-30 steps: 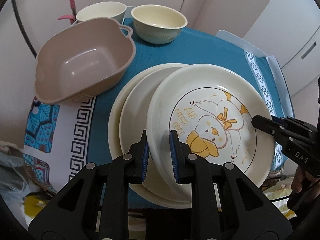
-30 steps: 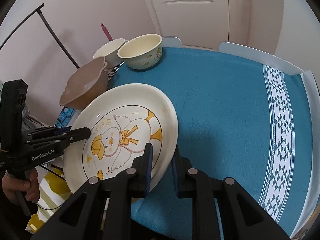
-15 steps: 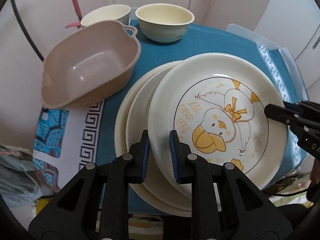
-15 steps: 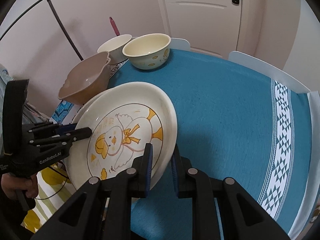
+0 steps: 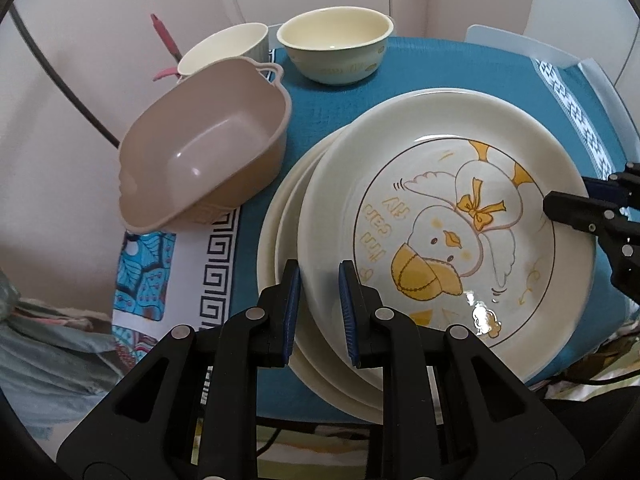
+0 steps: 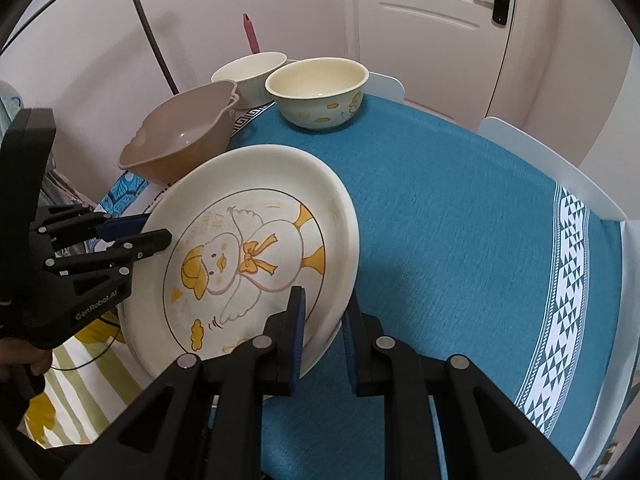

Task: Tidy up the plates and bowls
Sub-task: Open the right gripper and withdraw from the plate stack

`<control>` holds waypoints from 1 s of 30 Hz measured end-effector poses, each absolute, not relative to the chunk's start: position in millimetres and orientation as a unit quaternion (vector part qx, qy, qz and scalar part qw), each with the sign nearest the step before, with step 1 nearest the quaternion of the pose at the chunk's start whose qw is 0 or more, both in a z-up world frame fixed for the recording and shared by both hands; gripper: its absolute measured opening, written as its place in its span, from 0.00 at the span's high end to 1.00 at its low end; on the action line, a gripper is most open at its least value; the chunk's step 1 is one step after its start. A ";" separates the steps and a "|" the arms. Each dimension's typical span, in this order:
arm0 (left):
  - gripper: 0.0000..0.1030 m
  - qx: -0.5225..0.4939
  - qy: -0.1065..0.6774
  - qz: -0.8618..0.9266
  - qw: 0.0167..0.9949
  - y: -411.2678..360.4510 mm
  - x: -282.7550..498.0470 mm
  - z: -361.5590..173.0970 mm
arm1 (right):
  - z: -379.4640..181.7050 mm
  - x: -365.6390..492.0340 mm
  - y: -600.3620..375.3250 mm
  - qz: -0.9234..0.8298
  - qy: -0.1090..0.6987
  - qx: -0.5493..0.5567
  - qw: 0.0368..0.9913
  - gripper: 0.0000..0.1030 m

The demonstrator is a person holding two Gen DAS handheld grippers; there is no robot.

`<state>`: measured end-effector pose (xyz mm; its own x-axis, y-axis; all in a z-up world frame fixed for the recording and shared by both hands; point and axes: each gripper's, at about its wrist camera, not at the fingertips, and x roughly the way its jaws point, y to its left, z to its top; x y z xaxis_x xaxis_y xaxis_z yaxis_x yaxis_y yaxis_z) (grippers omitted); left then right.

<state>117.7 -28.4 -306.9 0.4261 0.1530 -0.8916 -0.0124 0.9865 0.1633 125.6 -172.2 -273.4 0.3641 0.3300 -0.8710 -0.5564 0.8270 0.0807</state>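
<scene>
A cream plate with a yellow duck drawing (image 5: 460,220) hangs between both grippers, slightly tilted, above a stack of plain cream plates (image 5: 280,240). My left gripper (image 5: 320,280) is shut on its near left rim. Across the plate, the right gripper's fingers (image 5: 576,208) clamp the opposite rim. In the right wrist view my right gripper (image 6: 324,308) is shut on the duck plate (image 6: 248,248) at its lower right edge, and the left gripper's fingers (image 6: 140,236) bite the far left rim. The stack is mostly hidden under the held plate.
A brown square bowl with handles (image 5: 208,152) sits left of the stack. Behind it stand a white ribbed bowl (image 5: 224,48) and a cream bowl with a pale green outside (image 5: 334,46). The teal tablecloth (image 6: 460,220) stretches to the right. A white door is behind.
Both grippers keep their hold on the duck plate and have rolled a little with it. The plate's tilt over the stack has shifted slightly.
</scene>
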 end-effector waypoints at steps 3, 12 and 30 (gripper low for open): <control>0.83 0.086 0.532 0.056 0.841 -33.3 116.0 -305.8 | -273.8 125.1 -171.9 0.272 0.494 -0.117 0.817 0.84; 0.83 0.103 0.533 0.061 0.837 -35.7 112.5 -303.1 | -275.3 127.4 -169.1 0.272 0.495 -0.116 0.817 0.84; 0.83 0.117 0.536 0.061 0.833 -35.8 108.6 -297.1 | -280.0 127.2 -158.3 0.262 0.504 -0.142 0.810 0.84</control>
